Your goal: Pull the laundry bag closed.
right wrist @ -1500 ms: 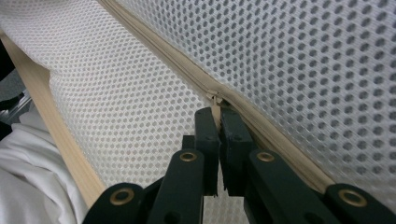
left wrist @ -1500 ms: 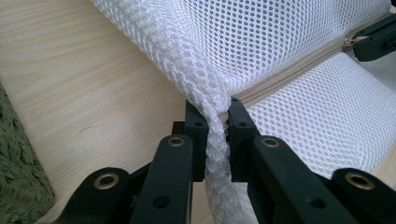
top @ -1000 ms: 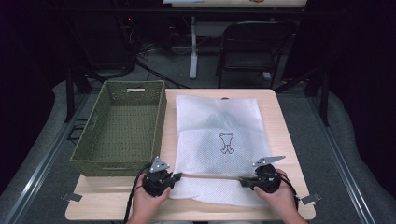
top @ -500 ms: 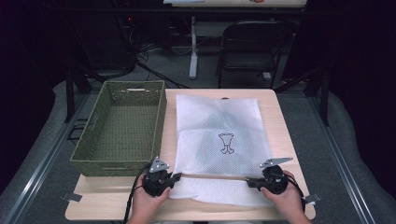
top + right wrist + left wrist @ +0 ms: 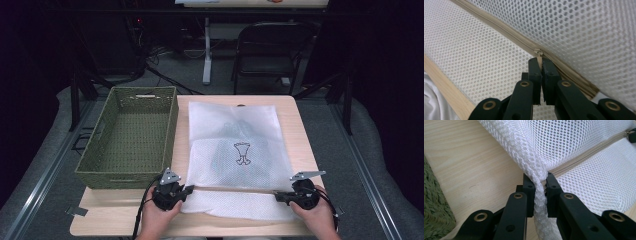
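White mesh bag [image 5: 239,165] lies flat on the surface [image 5: 300,127] beside the basket [image 5: 131,135]. Its edge is pinched by the left claw [image 5: 540,185] — the zip pull [image 5: 539,53] by the right claw [image 5: 541,63]. The mesh should be held taut and the pull drawn straight along the zip.

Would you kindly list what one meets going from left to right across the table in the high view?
Green woven basket → left gripper → white mesh laundry bag → right gripper.
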A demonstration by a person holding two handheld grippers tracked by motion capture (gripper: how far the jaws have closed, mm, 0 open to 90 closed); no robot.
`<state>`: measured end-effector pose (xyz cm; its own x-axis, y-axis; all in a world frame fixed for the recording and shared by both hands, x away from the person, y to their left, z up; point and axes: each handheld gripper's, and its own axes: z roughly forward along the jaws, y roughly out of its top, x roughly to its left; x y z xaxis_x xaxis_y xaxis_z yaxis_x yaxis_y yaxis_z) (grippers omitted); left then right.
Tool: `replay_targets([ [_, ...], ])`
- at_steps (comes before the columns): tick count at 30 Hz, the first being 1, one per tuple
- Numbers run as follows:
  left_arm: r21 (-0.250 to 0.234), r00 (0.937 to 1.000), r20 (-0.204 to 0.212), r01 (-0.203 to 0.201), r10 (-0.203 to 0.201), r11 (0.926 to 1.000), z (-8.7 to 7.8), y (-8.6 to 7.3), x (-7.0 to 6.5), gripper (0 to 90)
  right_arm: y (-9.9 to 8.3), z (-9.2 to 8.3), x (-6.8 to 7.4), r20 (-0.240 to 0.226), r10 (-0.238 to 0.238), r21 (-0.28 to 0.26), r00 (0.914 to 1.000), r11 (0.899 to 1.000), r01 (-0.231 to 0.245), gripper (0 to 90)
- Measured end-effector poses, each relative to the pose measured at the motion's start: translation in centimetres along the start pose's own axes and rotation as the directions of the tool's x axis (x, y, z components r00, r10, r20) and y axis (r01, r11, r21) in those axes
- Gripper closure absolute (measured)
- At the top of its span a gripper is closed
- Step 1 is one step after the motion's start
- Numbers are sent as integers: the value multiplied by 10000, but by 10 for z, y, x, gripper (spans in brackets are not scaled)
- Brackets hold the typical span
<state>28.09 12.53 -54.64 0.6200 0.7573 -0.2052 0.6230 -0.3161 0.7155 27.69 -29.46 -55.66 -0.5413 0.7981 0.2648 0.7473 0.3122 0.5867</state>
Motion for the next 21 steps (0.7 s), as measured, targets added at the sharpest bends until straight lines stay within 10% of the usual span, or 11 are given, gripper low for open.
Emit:
replay_targets([
  [21,12,10000,16,-5,5,10000,1,-1,-1,824,-28,-28,-31,725,748,-207,9946,9971,-735,871],
])
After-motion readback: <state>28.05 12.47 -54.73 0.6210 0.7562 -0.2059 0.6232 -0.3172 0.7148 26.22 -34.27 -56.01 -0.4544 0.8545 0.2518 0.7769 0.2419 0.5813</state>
